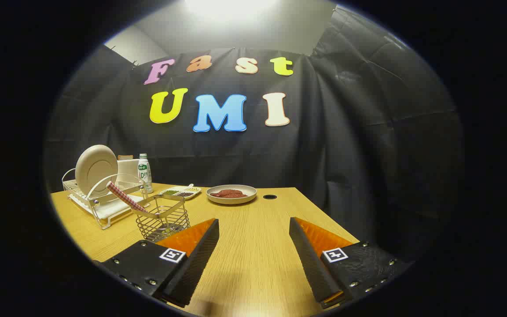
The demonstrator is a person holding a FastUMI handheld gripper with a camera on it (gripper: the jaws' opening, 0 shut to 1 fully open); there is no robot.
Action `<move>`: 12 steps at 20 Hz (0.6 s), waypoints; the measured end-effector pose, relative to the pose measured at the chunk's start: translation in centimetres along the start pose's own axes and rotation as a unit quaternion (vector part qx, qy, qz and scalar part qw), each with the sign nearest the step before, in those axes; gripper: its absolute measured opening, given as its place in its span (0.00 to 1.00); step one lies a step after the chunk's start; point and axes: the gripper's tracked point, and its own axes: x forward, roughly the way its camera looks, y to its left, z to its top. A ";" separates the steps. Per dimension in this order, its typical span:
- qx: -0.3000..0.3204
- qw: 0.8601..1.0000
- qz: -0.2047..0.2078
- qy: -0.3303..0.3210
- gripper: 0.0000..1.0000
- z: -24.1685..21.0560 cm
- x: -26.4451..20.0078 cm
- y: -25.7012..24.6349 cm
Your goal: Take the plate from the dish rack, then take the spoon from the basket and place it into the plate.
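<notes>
Plate (96, 169) upright in rack; tool (253, 229) level, fingers spread wide.

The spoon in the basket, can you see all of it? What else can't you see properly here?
- Spoon: only the checked handle sticks out; its lower end is lost behind the wire basket.
- Dish rack: its back is hidden by the upright plate.
- Box behind the rack: partly covered by plate and bottle.
- Divided dish: contents too small to identify.
- Gripper: open over bare table, holding nothing.

Gripper (253, 226) fingers wide apart, empty
</notes>
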 end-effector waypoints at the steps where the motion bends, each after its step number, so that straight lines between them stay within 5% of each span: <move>1: 0.000 1.000 0.000 0.000 0.98 -0.1 0.0 0.0; 12: 0.000 1.000 0.001 0.002 0.98 -0.1 0.1 0.0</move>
